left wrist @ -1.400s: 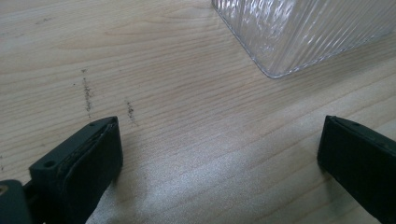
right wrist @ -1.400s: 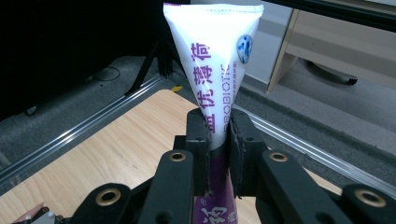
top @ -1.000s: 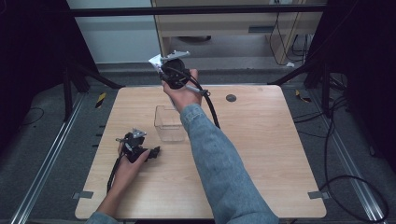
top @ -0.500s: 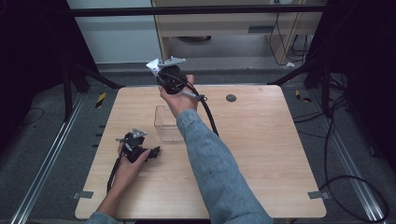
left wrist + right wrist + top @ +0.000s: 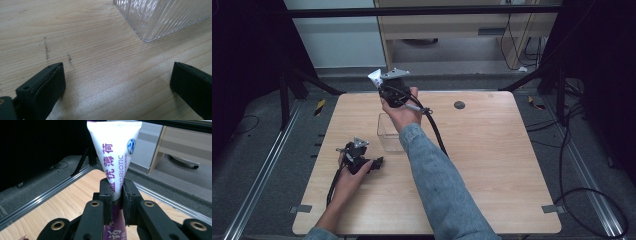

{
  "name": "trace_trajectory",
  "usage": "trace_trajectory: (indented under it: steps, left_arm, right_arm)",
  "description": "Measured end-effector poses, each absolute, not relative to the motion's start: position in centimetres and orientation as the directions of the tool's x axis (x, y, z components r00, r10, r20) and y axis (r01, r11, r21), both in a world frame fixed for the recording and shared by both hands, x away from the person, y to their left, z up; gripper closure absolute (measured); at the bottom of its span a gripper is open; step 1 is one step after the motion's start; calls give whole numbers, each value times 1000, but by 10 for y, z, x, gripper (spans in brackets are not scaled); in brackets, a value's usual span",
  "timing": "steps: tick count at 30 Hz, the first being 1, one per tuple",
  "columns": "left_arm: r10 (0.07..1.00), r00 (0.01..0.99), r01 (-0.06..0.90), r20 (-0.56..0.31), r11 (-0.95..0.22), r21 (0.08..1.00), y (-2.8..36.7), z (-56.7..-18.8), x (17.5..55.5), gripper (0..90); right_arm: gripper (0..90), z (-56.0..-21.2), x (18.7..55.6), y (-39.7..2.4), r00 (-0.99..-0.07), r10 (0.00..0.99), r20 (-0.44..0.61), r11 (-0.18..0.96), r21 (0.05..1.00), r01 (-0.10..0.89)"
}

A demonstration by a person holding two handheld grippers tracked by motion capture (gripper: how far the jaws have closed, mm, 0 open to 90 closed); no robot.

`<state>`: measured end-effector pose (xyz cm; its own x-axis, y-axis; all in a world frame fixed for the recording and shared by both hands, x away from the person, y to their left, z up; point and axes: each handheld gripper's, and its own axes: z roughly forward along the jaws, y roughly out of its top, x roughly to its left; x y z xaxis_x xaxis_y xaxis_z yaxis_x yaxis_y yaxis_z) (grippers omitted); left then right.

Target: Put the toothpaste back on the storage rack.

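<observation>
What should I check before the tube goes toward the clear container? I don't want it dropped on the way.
1. Grip on the tube: ok, the right gripper has its fingers pressed on both sides of it.
2. Where it is held: ok, near the narrow lower part, with the wide crimped end pointing away.
3. Clear ribbed container: ok, it stands on the table just behind the right forearm.
4. Container empty: cannot tell, the forearm covers part of it.
5. Left gripper: ok, open, low over the table and apart from the container's corner.
6. Cable of the right gripper: cannot tell whether it will snag.
</observation>
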<state>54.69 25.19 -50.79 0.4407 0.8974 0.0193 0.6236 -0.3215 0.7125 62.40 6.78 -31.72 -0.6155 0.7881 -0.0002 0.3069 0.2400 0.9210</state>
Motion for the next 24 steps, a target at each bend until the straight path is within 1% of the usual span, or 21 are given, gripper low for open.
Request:
trace_trajectory:
  steps: [2,9,24]
  left_arm:
    - [898,441,624,19,-321,713,252,-508,547,0]
    - [897,441,623,19,-321,713,252,-508,547,0]
    - [897,442,624,20,-323,712,252,-508,547,0]
  right_arm:
    - [797,-322,623,68,-616,788,4,239,920,312]
    - [796,-335,621,71,-610,792,-28,267,914,305]
    - [796,-359,620,75,-613,790,2,262,903,341]
